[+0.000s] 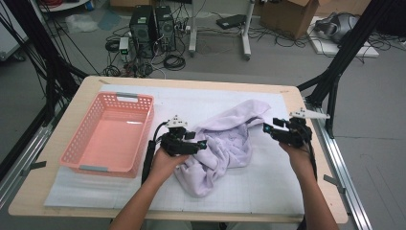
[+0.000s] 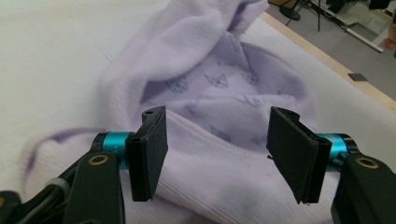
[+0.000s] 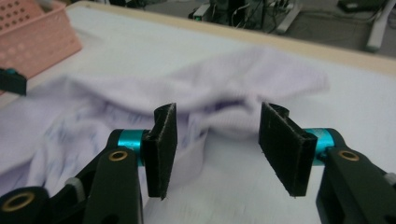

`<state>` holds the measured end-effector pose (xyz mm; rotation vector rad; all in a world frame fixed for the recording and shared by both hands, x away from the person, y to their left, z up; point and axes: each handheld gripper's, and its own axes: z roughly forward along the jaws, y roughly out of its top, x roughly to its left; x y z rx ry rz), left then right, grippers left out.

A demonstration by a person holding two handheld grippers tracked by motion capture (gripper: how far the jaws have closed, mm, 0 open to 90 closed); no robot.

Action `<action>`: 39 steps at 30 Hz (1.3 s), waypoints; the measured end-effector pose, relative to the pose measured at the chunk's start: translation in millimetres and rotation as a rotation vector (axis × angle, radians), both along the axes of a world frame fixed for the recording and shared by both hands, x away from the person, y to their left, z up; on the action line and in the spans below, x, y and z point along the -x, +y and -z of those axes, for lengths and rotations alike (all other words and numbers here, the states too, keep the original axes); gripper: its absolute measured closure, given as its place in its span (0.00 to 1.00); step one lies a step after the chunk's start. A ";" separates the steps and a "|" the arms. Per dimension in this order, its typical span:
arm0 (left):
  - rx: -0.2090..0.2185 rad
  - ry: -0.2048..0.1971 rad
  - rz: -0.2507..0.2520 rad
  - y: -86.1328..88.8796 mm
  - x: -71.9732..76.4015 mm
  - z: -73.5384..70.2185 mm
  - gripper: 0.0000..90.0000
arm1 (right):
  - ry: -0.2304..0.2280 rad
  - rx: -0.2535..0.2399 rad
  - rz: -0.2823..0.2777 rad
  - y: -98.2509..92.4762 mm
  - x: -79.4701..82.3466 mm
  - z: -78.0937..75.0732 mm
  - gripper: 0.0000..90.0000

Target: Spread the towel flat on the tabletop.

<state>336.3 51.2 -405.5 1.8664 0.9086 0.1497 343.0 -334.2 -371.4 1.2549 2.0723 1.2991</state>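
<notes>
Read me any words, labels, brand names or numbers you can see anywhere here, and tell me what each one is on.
None can be read.
Lilac garment: a printed cat-face pattern, no letters.
Pink basket: no label visible.
Cardboard box and computer towers on the floor: any markings are too small to read.

The basket (image 3: 32, 39) was cut off by the right gripper view's edge; the garment (image 3: 210, 93) there was blurred, and its front hem lay behind the jaws.
</notes>
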 end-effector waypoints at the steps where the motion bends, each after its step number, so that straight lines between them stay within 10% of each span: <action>1: -0.002 0.011 0.004 -1.2 3.3 2.8 0.43 | 0.004 -0.011 -0.006 -2.0 8.3 5.6 0.49; 10: -0.100 0.046 0.036 -19.1 18.3 21.1 0.36 | 0.078 0.008 -0.051 -7.6 52.8 57.1 0.43; 19: -0.253 -0.014 0.043 -45.4 25.2 35.1 0.37 | 0.051 0.006 -0.052 -10.1 56.9 52.9 0.42; 22: -0.232 -0.010 0.063 -46.5 25.1 36.1 0.68 | 0.050 0.012 -0.050 -9.6 56.9 52.8 0.42; 26: -0.128 0.053 0.098 -44.2 22.7 34.7 0.82 | 0.045 0.006 -0.045 -11.6 56.9 52.8 0.42; 31: 0.127 0.100 0.233 -59.3 32.0 19.7 0.84 | 0.046 -0.010 -0.022 -17.9 55.8 52.4 0.42; 35: 0.265 0.075 0.329 -78.7 37.0 -4.7 0.84 | 0.041 -0.015 -0.006 -21.6 56.5 51.9 0.43; 39: 0.327 0.027 0.265 -74.3 24.7 -18.6 0.83 | 0.039 -0.021 0.013 -26.1 57.6 52.0 0.43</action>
